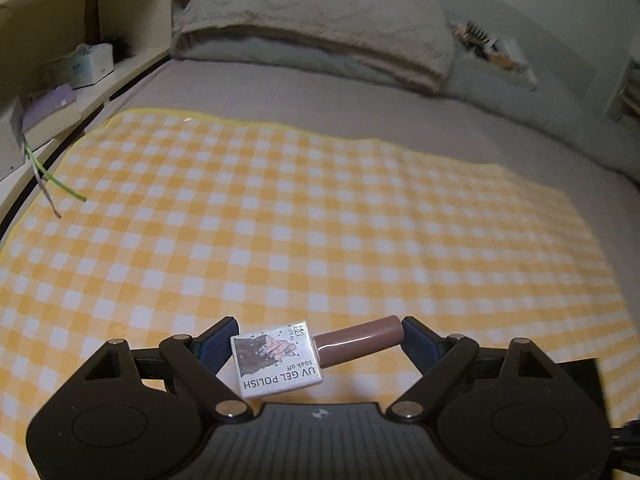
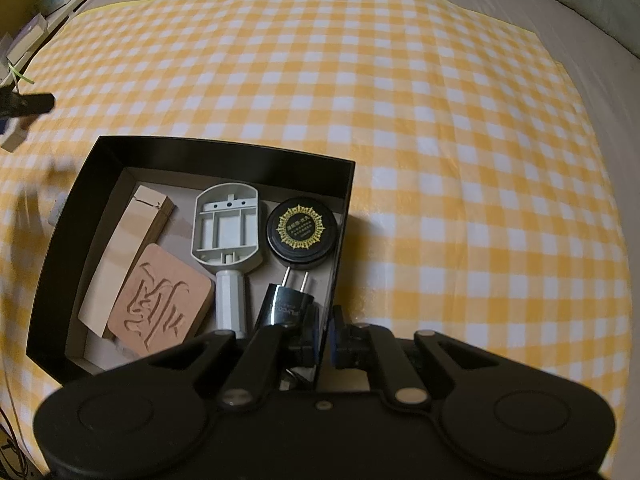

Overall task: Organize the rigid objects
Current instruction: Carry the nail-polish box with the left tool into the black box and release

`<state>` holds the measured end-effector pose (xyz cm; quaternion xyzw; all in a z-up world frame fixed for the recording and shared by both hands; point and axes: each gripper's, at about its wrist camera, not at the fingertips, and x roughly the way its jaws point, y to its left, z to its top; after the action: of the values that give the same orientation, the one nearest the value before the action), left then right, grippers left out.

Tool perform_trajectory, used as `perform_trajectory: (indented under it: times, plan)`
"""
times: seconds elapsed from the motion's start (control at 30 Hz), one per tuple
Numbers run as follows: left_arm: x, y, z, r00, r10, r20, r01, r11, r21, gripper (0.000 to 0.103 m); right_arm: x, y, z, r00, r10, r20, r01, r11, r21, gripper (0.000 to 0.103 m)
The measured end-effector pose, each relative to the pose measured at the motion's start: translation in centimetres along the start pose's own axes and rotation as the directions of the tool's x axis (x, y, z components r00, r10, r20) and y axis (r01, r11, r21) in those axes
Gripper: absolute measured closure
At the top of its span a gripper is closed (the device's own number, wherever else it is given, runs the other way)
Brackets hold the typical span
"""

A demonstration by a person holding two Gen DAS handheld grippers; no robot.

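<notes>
Holding the gel polish bottle [image 1: 308,350] end to end in your left gripper [image 1: 316,344] above the checked cloth [image 1: 320,220], you are near the finish: the black box [image 2: 224,156] already holds a wood block [image 2: 128,256], carved tile [image 2: 162,294], grey tool [image 2: 229,236], round tin [image 2: 304,236] and plug [image 2: 286,304]. Your right gripper [image 2: 325,332] pinches the box's wall. Only the bottle looks left to place.

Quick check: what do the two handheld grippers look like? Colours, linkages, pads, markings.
Both match. The left gripper and right gripper have matte black plastic bodies with two round housings, black linkage bars joined by silver pivot pins, and dark blue finger pads. The left has a ribbed centre plate with a small emblem. No hands, sleeves or clear cables show.
</notes>
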<state>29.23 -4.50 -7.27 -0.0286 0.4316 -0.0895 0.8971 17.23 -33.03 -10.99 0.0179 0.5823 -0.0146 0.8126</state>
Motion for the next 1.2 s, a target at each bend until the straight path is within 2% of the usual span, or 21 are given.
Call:
perform_trajectory:
  times: [0.17, 0.33, 0.5, 0.67, 0.9, 1.07, 1.13, 1.2]
  plan:
    - [-2.8, -1.6, -0.2, 0.993, -0.113, 0.018, 0.113, 0.993, -0.018, 0.016, 0.0, 0.0, 0.0, 1.0, -0.001, 0.0, 0.001, 1.0, -0.001, 0.097]
    - [-4.8, -4.3, -1.3, 0.982, -0.187, 0.028, 0.186, 0.982, 0.027, 0.016, 0.1, -0.1, 0.0, 1.0, 0.004, -0.001, -0.004, 1.0, 0.004, 0.097]
    - [-5.4, -7.8, -2.5, 0.967, -0.254, 0.002, 0.253, 0.964, 0.076, 0.016, 0.0, -0.1, 0.0, 1.0, -0.004, 0.002, 0.004, 1.0, -0.016, 0.097]
    - [-5.6, -11.1, -4.1, 0.946, -0.319, -0.051, 0.323, 0.936, 0.141, 0.016, 0.1, 0.0, 0.0, 1.0, -0.005, 0.002, 0.005, 1.0, -0.017, 0.097]
    - [-4.2, -14.4, -6.1, 0.935, -0.325, -0.142, 0.351, 0.906, 0.237, 0.016, 0.1, 0.0, 0.0, 1.0, -0.005, 0.002, 0.005, 1.0, -0.019, 0.097]
    - [-2.4, -15.3, -6.9, 0.937, -0.298, -0.183, 0.338, 0.906, 0.256, 0.016, 0.1, -0.1, 0.0, 1.0, -0.005, -0.003, 0.005, 1.0, -0.011, 0.097]
    - [-1.9, -15.0, -6.5, 0.941, -0.284, -0.182, 0.324, 0.913, 0.248, 0.027, 0.2, -0.2, 0.0, 1.0, 0.008, -0.009, -0.008, 1.0, 0.005, 0.097]
    - [-1.6, -15.0, -6.1, 0.946, -0.281, -0.16, 0.315, 0.912, 0.263, 0.027, 0.1, -0.1, 0.0, 1.0, 0.001, -0.007, -0.001, 1.0, -0.005, 0.097]
